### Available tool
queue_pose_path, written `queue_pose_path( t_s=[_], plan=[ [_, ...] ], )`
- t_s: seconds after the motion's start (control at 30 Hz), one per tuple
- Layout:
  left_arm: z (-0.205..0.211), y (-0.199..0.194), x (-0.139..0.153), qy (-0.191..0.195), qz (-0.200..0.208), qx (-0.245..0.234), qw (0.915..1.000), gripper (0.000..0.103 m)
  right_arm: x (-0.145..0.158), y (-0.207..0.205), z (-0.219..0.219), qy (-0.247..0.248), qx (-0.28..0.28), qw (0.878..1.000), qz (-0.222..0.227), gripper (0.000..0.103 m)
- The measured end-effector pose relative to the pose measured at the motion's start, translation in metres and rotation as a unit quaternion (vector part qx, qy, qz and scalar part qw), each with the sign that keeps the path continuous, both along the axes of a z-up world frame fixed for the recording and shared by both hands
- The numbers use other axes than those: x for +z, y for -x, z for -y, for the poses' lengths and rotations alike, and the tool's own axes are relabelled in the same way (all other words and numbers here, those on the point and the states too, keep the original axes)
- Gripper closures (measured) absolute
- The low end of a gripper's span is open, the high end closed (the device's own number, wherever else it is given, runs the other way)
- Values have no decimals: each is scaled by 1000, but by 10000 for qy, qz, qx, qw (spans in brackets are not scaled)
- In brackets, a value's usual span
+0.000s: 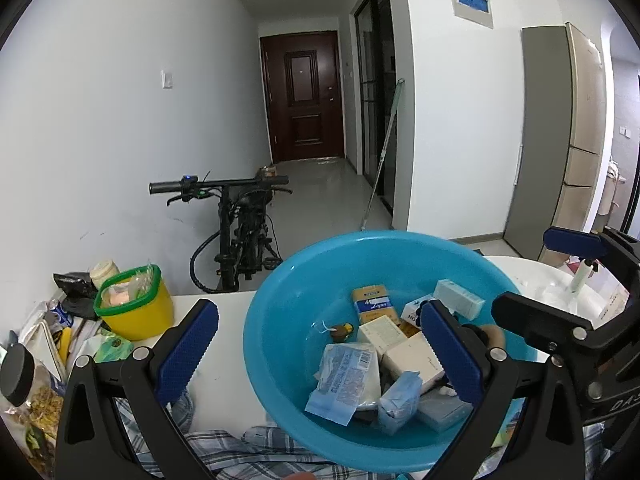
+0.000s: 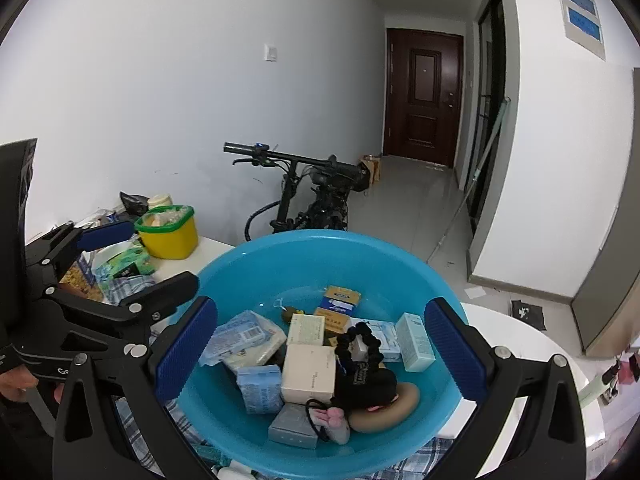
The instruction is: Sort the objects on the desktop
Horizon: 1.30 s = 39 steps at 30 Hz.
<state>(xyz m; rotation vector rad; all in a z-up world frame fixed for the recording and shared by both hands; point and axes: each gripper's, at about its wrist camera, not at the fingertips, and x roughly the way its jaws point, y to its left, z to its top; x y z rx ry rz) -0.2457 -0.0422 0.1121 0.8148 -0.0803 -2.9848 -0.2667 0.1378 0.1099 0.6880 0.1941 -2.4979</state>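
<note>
Both grippers over the blue basin

My right gripper (image 2: 320,348) stands wide with nothing gripped; my left gripper (image 1: 316,348) stands wide too. The blue basin (image 2: 248,264) on the white table (image 1: 224,320) holds boxes (image 2: 308,368), packets (image 2: 244,340) and a black pouch (image 2: 368,380).

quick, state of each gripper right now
left gripper: open, holding nothing, jaws wide over the blue basin.
right gripper: open, holding nothing, jaws wide over the same basin.

Blue basin (image 2: 256,264) on table, heaped with small boxes (image 2: 308,368) and packets (image 2: 244,340).
</note>
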Motion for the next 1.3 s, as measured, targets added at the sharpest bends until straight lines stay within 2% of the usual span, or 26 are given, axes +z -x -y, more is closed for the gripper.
queue_pose_path(
  t_s=[0.13, 0.27, 0.37, 0.47, 0.63, 0.73, 0.83, 0.97, 1.3],
  plan=[
    [2, -9, 11, -74, -152, -96, 9998, 0, 14, -30, -14, 209, -9, 9998, -33, 0],
    [4, -13, 14, -116, -135, -152, 9997, 0, 35, -80, -39, 579, 201, 9979, -213, 0],
    [5, -16, 18, -189, -154, -169, 9996, 0, 36, -112, -57, 678, 75, 9974, -222, 0],
    [4, -18, 20, -199, -170, -201, 9995, 0, 18, -134, -71, 453, -223, 9986, -151, 0],
    [2, -21, 21, -148, -200, -210, 9995, 0, -41, -151, -86, -226, -923, 9954, 137, 0],
    [0, -19, 19, -161, -203, -156, 9995, 0, -65, -169, -90, -533, -1282, 9903, -53, 0],
    [-4, -13, 12, -223, -62, -84, 9997, 0, -84, -181, -97, -324, -1157, 9926, 156, 0],
    [-22, -10, 2, 39, 13, -127, 9999, 0, -102, -183, -104, -9, -1013, 9937, 488, 0],
    [-58, -14, -8, 392, -44, -351, 9986, 0, -120, -186, -111, 301, -1090, 9913, 670, 0]
  ],
)
